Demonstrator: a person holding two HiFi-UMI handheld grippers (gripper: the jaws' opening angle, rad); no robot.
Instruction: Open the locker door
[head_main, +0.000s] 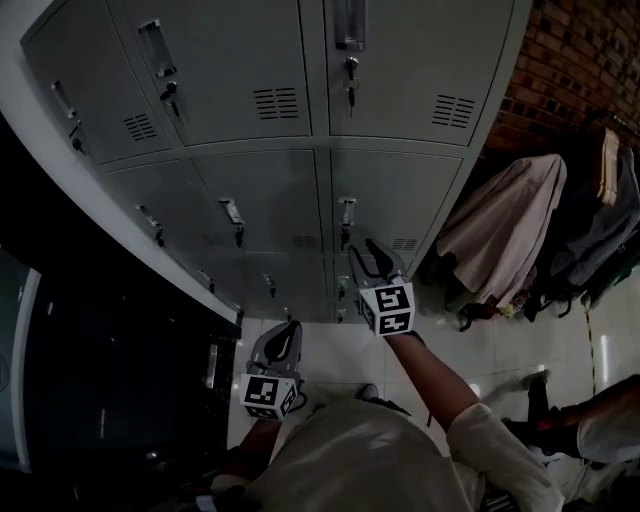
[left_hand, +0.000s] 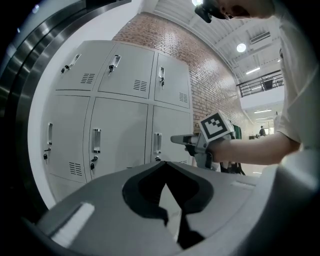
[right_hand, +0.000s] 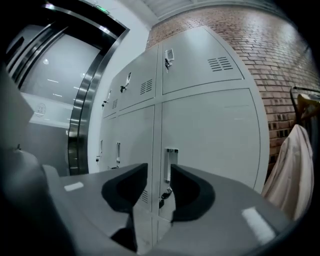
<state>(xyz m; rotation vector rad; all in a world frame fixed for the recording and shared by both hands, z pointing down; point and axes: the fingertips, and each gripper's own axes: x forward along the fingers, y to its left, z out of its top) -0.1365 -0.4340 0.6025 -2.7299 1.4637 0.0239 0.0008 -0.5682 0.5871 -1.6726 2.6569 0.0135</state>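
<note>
The grey lockers (head_main: 260, 190) stand in rows ahead of me. My right gripper (head_main: 368, 256) is held out level toward the middle-row right-hand door (right_hand: 215, 145). Its jaws stand open with nothing between them. Through the gap I see that door's upright handle (right_hand: 171, 164) and the keys (right_hand: 163, 193) hanging under it, a short way beyond the pads. In the head view the handle (head_main: 347, 212) lies just past the fingertips. My left gripper (head_main: 286, 333) hangs back, lower and to the left, shut and empty (left_hand: 165, 164). In the left gripper view, the right gripper (left_hand: 181, 139) reaches toward the lockers.
A brick wall (head_main: 580, 50) meets the lockers on the right. Coats (head_main: 500, 225) hang on a rack there, close to the right-hand doors. A dark metal-framed doorway (head_main: 100, 380) stands on the left. Another person's leg (head_main: 600, 425) is on the tiled floor at lower right.
</note>
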